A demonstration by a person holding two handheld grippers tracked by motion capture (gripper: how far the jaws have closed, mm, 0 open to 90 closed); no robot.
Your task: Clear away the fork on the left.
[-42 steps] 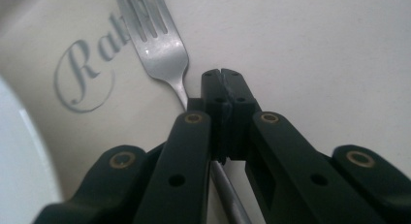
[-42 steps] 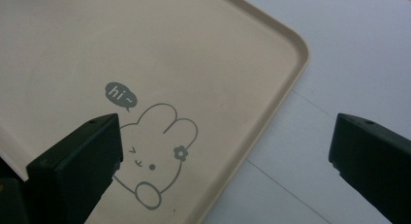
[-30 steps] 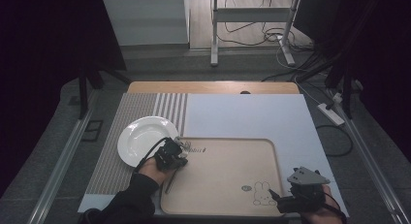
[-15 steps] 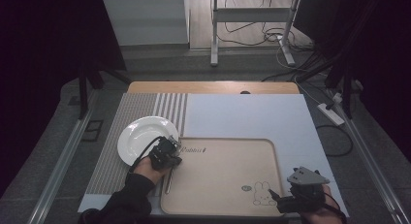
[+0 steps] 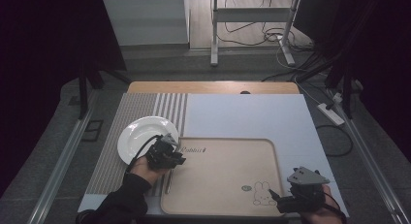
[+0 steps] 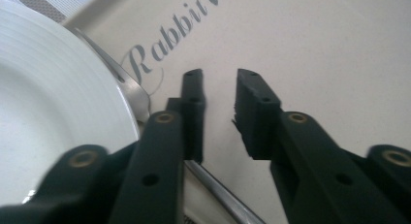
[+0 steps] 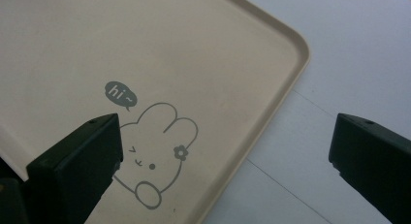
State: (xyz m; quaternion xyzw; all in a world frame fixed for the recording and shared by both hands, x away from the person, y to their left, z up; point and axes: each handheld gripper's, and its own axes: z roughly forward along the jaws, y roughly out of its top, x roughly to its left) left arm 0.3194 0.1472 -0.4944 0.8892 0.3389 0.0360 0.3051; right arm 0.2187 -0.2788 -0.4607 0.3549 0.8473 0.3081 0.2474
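Note:
A white plate [image 5: 141,136] rests on the striped mat, touching the left rim of a beige tray [image 5: 223,180] printed with "Rabbit" and a bunny. A metal fork [image 5: 167,183] lies along that rim, between plate and tray. My left gripper [image 5: 173,156] hovers low over the fork's neck at the tray's far left corner. In the left gripper view its jaws stand a little apart, gripper [image 6: 220,95] open and holding nothing, while the fork [image 6: 132,86] runs under the left jaw beside the plate [image 6: 53,112]. My right gripper [image 5: 278,199] [image 7: 228,132] stands wide open over the tray's [image 7: 271,73] near right corner.
A pale blue mat [image 5: 247,115] covers the table's middle and right; the striped mat [image 5: 145,105] lies at the left. A bunny drawing [image 7: 155,151] marks the tray's near right corner. Beyond the table's far edge stand a metal frame [image 5: 252,20] and floor cables.
My left gripper has shifted slightly left and toward the plate over the tray's left rim. The right gripper, plate, fork and tray have stayed put.

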